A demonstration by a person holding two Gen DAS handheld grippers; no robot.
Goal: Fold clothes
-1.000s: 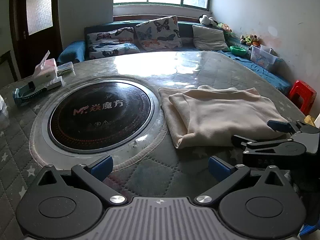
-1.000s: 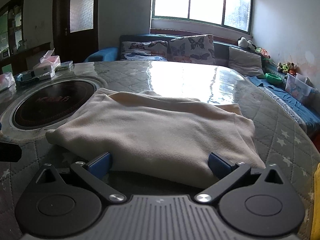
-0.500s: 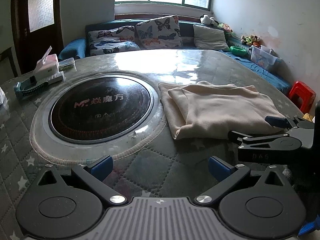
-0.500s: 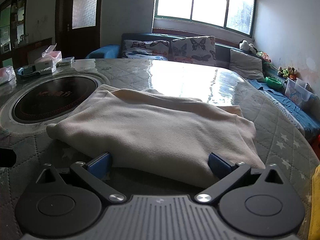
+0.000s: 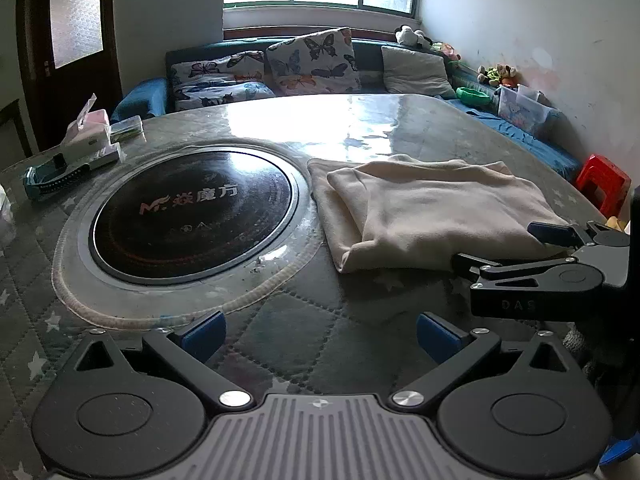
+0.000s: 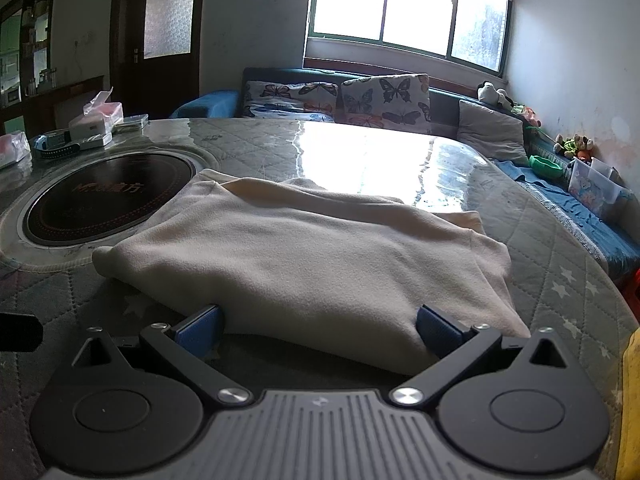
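A cream garment point(image 5: 432, 208) lies folded flat on the round quilted table, right of the black hotplate; it also fills the middle of the right wrist view point(image 6: 312, 256). My left gripper point(image 5: 319, 334) is open and empty above bare table, short of the garment's near left corner. My right gripper point(image 6: 319, 326) is open, with its blue fingertips point(image 6: 200, 326) at the garment's near edge, holding nothing. The right gripper also shows from the side in the left wrist view point(image 5: 516, 248).
A round black hotplate point(image 5: 196, 212) is set in the table's left half. A tissue box point(image 5: 86, 130) and a teal object point(image 5: 52, 174) lie at the far left edge. A sofa with butterfly cushions point(image 5: 308, 60) stands behind. A red stool point(image 5: 604, 184) stands at the right.
Both grippers have drawn back slightly toward me and risen a little; the garment lies still. Both stay open.
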